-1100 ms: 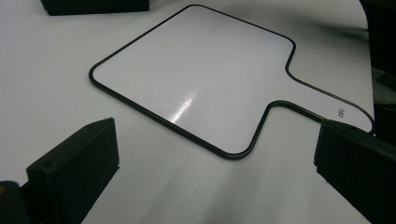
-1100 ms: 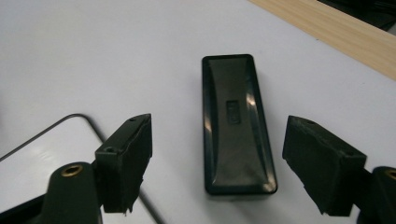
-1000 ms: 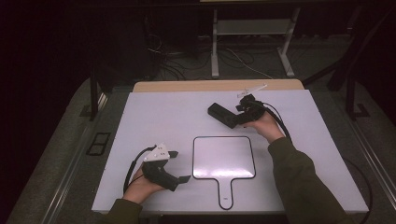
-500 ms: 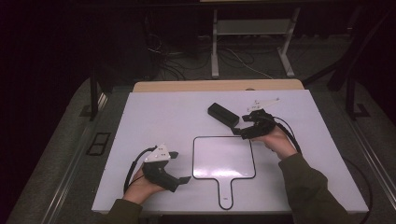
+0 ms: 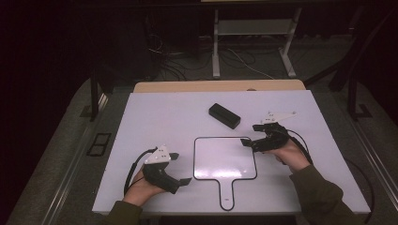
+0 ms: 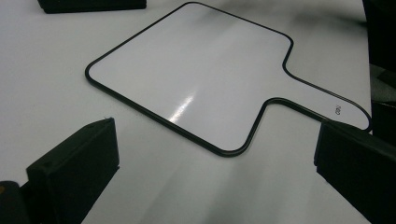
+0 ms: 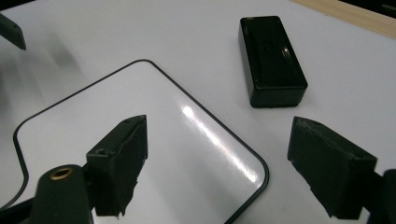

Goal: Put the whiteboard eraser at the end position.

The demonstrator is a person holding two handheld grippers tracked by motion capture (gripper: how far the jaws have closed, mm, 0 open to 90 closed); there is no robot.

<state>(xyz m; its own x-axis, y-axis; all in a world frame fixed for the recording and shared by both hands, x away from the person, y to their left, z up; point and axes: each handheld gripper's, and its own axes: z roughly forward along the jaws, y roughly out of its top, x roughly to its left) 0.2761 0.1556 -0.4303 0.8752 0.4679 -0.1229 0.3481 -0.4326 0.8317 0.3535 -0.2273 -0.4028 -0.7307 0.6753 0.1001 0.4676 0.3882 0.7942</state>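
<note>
Jaws on the right gripper [image 5: 257, 135] have just been opening and now stand apart with nothing between them; a second ago this gripper was at the black box [image 5: 224, 115], and it has since drawn back toward the person to hover at the right top corner of the whiteboard paddle [image 5: 225, 159]. Left gripper [image 5: 180, 168] has not shifted: its jaws gape wide and empty just left of the paddle's near edge, resting in the left hand [image 5: 141, 187]. From the left gripper view the box is cut off at the top edge, and the small print on the paddle's handle is too tiny to read. Glossy and flat, the paddle has rounded corners, a thin black rim and a stubby handle. Farther off, the box lies alone on the matte white table [image 5: 141, 122], a smooth rectangular block with softened edges.
</note>
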